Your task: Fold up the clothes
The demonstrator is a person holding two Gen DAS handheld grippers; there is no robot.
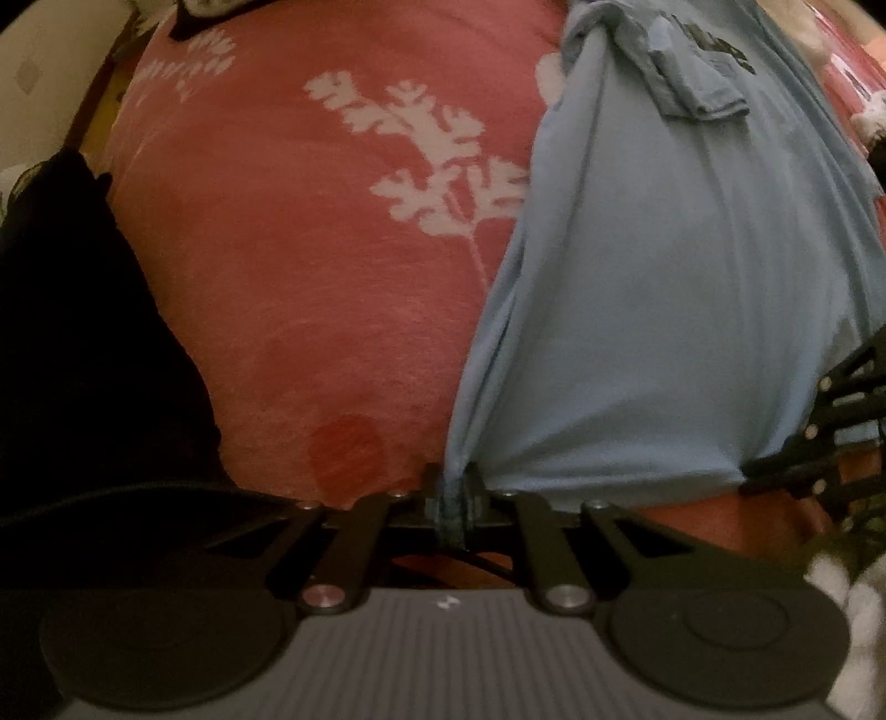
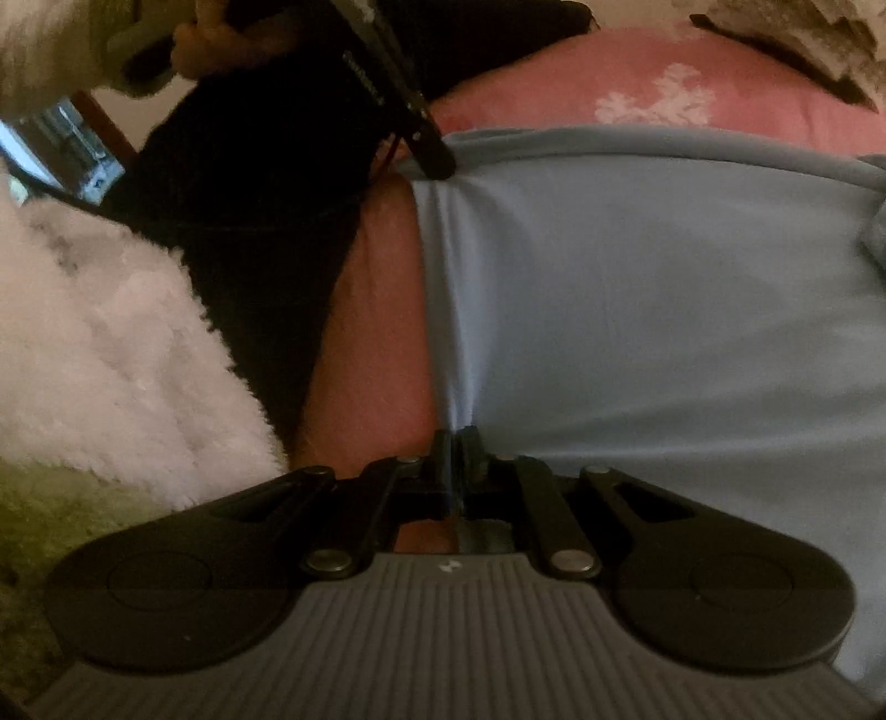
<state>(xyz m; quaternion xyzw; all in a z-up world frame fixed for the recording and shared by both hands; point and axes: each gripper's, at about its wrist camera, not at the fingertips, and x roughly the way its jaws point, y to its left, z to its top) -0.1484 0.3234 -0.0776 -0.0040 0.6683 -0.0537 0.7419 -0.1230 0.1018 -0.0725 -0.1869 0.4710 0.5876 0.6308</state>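
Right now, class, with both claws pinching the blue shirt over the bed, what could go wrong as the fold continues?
1. The left claw and right claw each pinch only a thin edge of the light blue shirt; a pull could slip it free.
2. The cloth is taut between them, so uneven moves may skew the fold.
3. The black garment lies close on the pink bedspread and might get dragged along.

The light blue shirt's (image 1: 664,310) chest print (image 1: 714,41) is blurred, unreadable.
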